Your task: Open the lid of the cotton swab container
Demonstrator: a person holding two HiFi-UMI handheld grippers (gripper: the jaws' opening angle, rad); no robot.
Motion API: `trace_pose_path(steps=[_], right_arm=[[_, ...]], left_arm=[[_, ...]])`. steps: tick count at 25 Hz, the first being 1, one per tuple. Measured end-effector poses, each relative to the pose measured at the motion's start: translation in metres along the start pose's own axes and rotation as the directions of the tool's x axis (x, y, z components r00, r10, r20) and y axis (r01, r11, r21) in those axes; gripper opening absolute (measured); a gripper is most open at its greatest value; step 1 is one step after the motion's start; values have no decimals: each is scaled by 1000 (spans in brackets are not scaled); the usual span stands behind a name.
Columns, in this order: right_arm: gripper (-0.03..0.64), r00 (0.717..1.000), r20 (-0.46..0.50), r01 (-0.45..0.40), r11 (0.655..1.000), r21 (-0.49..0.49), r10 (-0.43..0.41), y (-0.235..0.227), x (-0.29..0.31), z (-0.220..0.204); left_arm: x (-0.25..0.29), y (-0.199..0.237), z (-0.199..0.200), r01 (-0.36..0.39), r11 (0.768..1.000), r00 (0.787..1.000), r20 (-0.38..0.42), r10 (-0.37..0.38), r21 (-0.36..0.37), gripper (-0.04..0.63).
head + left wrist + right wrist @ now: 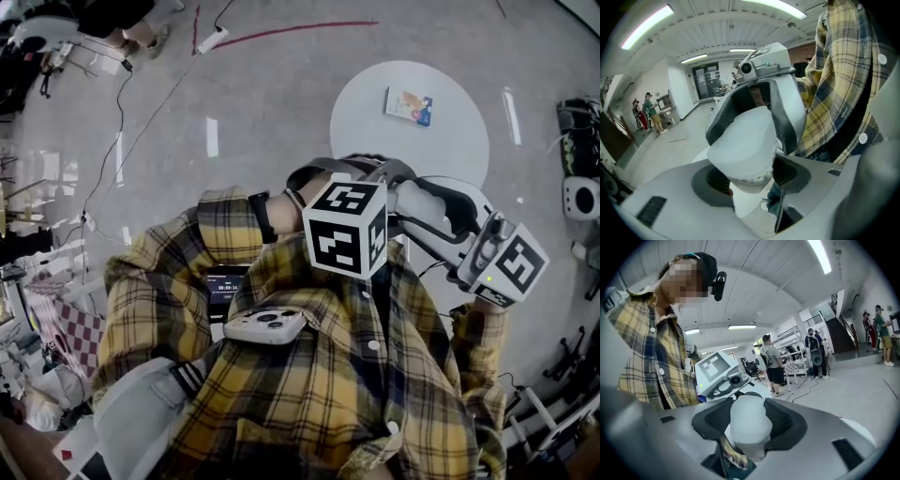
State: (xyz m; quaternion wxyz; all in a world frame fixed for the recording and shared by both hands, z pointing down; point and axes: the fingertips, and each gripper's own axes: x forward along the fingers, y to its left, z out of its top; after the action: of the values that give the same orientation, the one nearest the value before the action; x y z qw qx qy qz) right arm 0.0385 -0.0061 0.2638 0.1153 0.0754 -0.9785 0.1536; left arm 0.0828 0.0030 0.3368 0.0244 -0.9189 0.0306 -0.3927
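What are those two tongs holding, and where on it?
Both grip one white cotton swab container: the left tongs clamp one end, the right tongs the opposite end.

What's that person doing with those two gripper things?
A person in a yellow plaid shirt holds the left gripper and the right gripper close to the chest, pointing at each other. Both are clamped on one small white plastic cotton swab container, one at each end. The job is to open it, and it does not look opened yet.
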Motion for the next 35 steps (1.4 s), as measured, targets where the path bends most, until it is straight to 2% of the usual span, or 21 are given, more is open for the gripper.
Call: trace_pose_path(steps=[4,8,10,12,17,29,31,35], right_arm=[[222,998,56,19,999,43,-21,-10,-10,14],[236,989,137,32,993,112,-47,-22,-17,30],[234,975,201,61,984,166,-94,-32,-25,40],[187,956,244,113,972,207,-163,-47,-31,47],[177,943,218,197,950,241,-251,-78,-23,39],[169,920,267,229,947,227,-286,-70,-28,49],[162,907,282,254,940,225,-313,-71,-35,51],[154,854,296,369,899,236,-428,-79,-51,44]], left_arm=[[-2,11,10,-33,999,999,22,32,20,256],[-6,17,13,-50,999,998,37,50,5,256],[-6,17,13,-52,999,998,32,52,4,256],[-5,13,9,-48,999,999,23,48,10,256],[-4,12,0,-24,999,1000,13,25,-28,256],[-11,13,-1,-33,997,999,26,35,-71,255],[-11,16,-3,-34,996,999,28,36,-86,255],[-13,21,-6,-44,995,999,24,46,-90,255]])
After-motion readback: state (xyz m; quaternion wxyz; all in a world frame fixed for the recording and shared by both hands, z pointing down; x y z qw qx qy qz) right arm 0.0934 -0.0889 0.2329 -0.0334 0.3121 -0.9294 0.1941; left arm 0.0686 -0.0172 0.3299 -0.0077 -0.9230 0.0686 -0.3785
